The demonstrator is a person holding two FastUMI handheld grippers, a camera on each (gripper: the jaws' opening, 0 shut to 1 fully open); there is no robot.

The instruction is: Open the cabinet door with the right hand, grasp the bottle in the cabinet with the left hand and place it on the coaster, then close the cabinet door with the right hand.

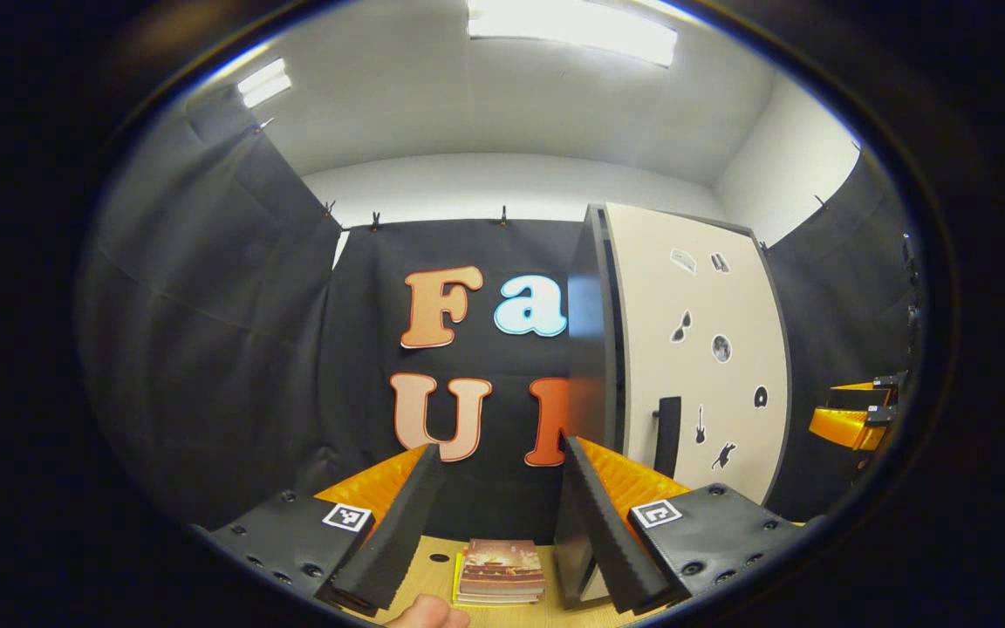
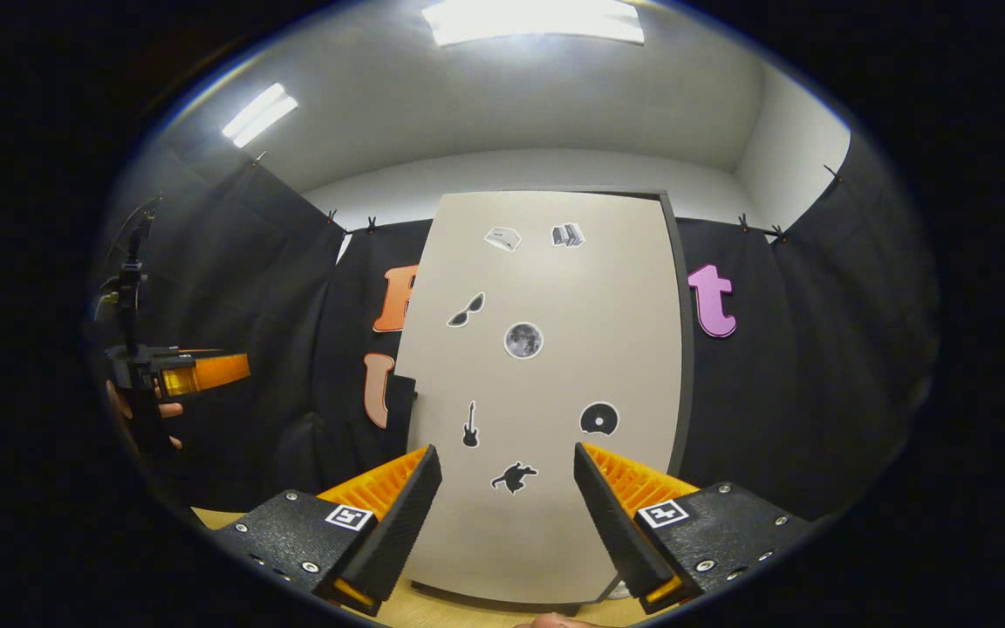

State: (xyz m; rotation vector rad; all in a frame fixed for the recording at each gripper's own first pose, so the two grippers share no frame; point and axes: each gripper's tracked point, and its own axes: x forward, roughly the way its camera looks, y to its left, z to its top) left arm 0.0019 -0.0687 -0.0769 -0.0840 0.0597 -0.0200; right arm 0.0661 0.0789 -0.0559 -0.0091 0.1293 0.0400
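Step one not begun: door (image 2: pixel 546 392) shut. Right tool (image 2: pixel 507 515) gaping, empty, faces it; handle (image 2: pixel 404 403) at 10 o'clock, needs hooking. Left tool (image 1: pixel 494 515) gaping, idle.

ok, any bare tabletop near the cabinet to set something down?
In the left gripper view, bare wooden table lies left of the coaster, by the black cloth wall. The coaster's other side is tight against the cabinet. In the right gripper view, a thin table strip fronts the cabinet door.
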